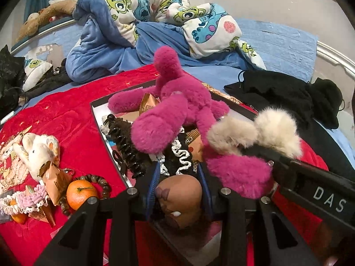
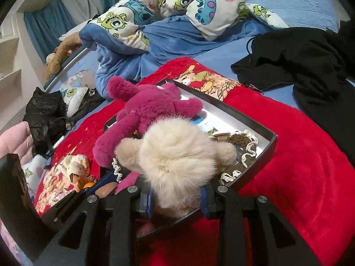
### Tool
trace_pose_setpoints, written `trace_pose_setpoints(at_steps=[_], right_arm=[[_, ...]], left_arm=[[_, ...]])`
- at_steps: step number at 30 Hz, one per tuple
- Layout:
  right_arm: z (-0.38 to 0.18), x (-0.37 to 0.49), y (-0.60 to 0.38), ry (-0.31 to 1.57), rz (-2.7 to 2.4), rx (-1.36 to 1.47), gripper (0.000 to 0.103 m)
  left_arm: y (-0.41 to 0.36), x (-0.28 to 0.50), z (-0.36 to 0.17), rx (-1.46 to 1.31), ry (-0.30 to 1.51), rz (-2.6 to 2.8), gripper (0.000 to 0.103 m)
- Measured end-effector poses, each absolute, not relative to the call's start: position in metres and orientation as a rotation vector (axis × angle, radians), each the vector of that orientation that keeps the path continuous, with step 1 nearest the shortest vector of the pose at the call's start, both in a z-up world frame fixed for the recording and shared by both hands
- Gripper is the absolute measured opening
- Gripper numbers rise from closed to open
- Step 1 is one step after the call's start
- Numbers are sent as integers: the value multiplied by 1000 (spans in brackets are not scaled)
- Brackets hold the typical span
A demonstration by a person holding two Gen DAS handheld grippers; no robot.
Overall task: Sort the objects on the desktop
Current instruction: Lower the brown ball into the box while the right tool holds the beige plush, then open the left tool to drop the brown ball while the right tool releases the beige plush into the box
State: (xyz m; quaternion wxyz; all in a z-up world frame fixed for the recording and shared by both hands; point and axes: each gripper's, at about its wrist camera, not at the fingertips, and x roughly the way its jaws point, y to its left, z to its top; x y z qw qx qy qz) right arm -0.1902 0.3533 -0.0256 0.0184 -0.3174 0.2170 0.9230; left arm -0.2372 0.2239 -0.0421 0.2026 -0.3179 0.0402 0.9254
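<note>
My left gripper (image 1: 179,173) is shut on a brown soft toy with a bow (image 1: 179,197), low over the near end of a black shallow box (image 1: 97,115). A magenta plush bear (image 1: 177,108) sprawls across that box, over a black hair claw (image 1: 126,148) and a black-and-white lace scrunchie (image 1: 179,159). My right gripper (image 2: 177,190) is shut on a cream fluffy toy (image 2: 177,161) above the box's near side (image 2: 255,124). In the left wrist view the cream fluffy toy (image 1: 255,133) hangs at the right, beside the bear's leg.
On the red cloth (image 1: 77,119) left of the box lie a tangerine (image 1: 81,194), a bead bracelet (image 1: 99,179), a white plush (image 1: 37,155) and a pink scrunchie (image 1: 33,199). A cartoon blanket (image 1: 155,22) is heaped behind. Black clothing (image 1: 288,97) lies at the right.
</note>
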Motion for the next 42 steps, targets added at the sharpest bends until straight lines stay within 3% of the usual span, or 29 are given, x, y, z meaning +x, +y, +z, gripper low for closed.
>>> trace_pose_setpoints(at_steps=[42], right_arm=[[-23, -183, 344, 601, 2837, -949, 34]], left_arm=[[220, -236, -42, -893, 124, 2597, 37]])
